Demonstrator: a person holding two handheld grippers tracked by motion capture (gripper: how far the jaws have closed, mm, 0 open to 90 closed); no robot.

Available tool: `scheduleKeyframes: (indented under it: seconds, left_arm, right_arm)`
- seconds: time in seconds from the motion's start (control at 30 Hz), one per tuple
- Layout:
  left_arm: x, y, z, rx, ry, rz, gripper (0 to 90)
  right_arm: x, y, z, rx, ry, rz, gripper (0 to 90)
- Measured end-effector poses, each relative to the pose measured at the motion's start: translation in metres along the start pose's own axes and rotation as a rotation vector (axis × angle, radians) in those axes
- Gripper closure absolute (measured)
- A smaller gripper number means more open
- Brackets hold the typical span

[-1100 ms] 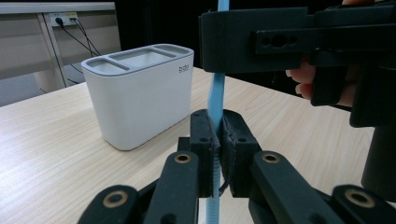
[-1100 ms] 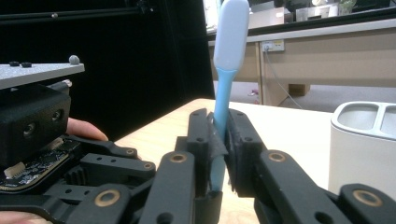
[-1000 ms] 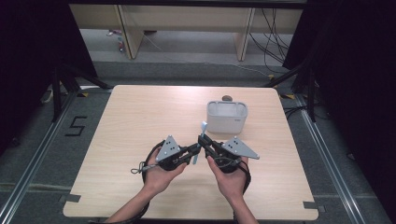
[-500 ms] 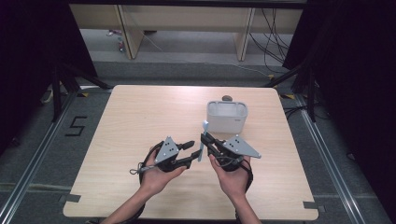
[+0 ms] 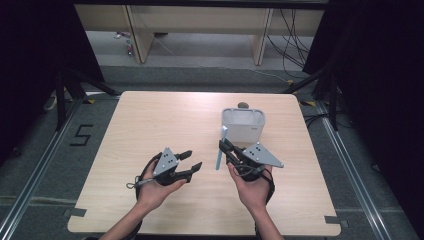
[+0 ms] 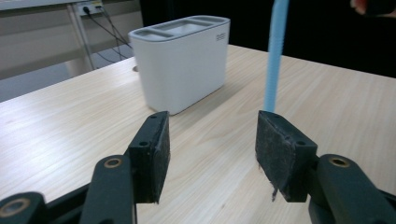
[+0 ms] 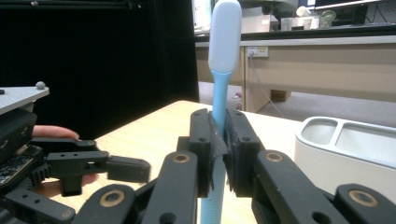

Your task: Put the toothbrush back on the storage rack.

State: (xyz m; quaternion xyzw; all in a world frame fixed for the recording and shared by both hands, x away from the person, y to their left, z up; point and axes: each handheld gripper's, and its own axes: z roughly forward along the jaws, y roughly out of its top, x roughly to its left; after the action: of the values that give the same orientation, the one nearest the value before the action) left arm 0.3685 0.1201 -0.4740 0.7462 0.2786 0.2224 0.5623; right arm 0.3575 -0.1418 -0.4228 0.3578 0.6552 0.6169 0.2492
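A wooden table (image 5: 150, 130) seen from above, with a person's two hands entering from six o'clock. The right gripper (image 5: 226, 148) is clamped on a light blue toothbrush (image 5: 220, 150), held upright above the table, pale head up. In the right gripper view the handle (image 7: 218, 100) sits pinched between the two black pads. The left gripper (image 5: 191, 161), at nine o'clock of the toothbrush and just apart from it, has just been opening; its jaws stand apart with nothing between them.

A white holder (image 5: 243, 125) stands at twelve o'clock of the right gripper, near the table's far edge. Its top is split into compartments, and those that can be seen look empty.

Risks, as a judgement: the grip is low on a long, thin handle, so the brush could pivot or slip in the pads. If it tilts on the way over, it may catch the holder's rim and push the light holder along or tip it.
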Motion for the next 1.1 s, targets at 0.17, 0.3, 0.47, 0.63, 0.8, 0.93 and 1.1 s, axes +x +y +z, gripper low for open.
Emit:
scheduleKeyframes:
  seconds: [0.17, 0.3, 0.47, 0.63, 0.8, 0.93, 1.1]
  left_arm:
    - [0.011, -0.007, -0.010, 0.012, 0.035, -0.008, 44.5]
    - [0.017, -0.012, -0.019, 0.002, 0.061, -0.021, 44.3]
    - [0.024, -0.021, -0.030, 0.006, 0.093, -0.036, 44.3]
    - [0.030, -0.030, -0.041, 0.000, 0.128, -0.059, 44.3]
    - [0.035, -0.039, -0.050, 0.009, 0.157, -0.078, 44.5]
    - [0.037, -0.046, -0.055, -0.005, 0.175, -0.097, 44.7]
    - [0.039, -0.053, -0.062, -0.023, 0.209, -0.110, 44.7]
  right_arm:
    - [-0.004, 0.003, -0.002, -0.010, -0.016, -0.019, 82.7]
    - [-0.007, 0.006, -0.004, -0.011, -0.026, -0.020, 82.7]
    - [-0.008, 0.007, -0.005, -0.011, -0.024, 0.001, 82.7]
    - [-0.012, 0.010, -0.006, -0.012, -0.041, -0.003, 82.7]
    - [-0.015, 0.013, -0.007, -0.024, -0.050, -0.011, 82.7]
    - [-0.018, 0.015, -0.008, -0.024, -0.048, -0.011, 82.7]
    - [-0.023, 0.019, -0.012, -0.022, -0.062, -0.019, 82.7]
